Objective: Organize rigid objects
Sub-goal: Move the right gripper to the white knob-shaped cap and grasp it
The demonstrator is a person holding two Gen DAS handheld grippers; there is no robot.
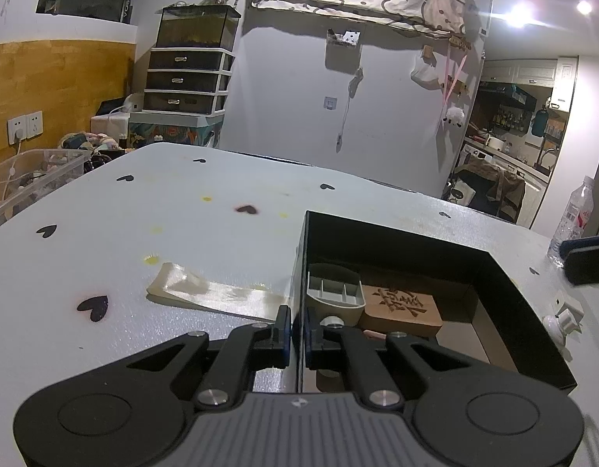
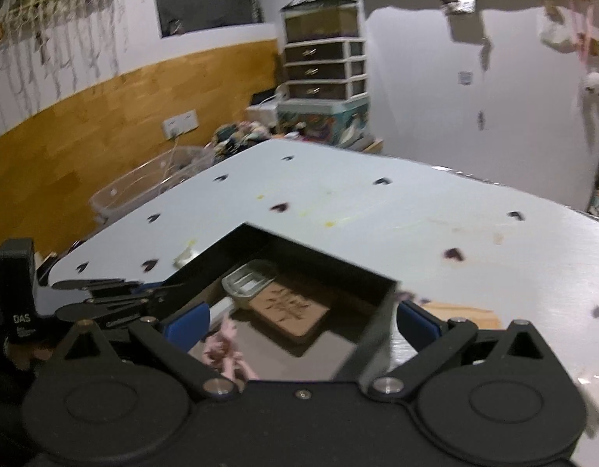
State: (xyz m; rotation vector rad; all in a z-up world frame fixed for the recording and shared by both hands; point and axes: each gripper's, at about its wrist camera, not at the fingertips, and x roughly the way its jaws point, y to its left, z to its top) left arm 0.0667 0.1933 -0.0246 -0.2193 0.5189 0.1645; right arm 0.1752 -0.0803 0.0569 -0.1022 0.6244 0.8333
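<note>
Left wrist view had my left gripper (image 1: 297,334) nearest the lens, pinched shut on the near-left wall of the black box (image 1: 416,233), so I was basically just steadying it. Just past the fingers, inside the box, sat a grey plastic holder (image 1: 334,292) touching a carved wooden block (image 1: 400,305), and something pink (image 2: 225,346) lay near the front in the right wrist view. So a few pieces looked already put away.

My right gripper (image 2: 302,325) hung wide open over the box's near corner, holding nothing.

Still left, I'd guess: the cream plastic piece (image 1: 217,292) lying on the table (image 1: 182,194) just beside the box's left wall, and a small white part (image 1: 564,317) off to its right. A water bottle (image 1: 573,214) stood at the far right edge; whether that counted, no idea.
</note>
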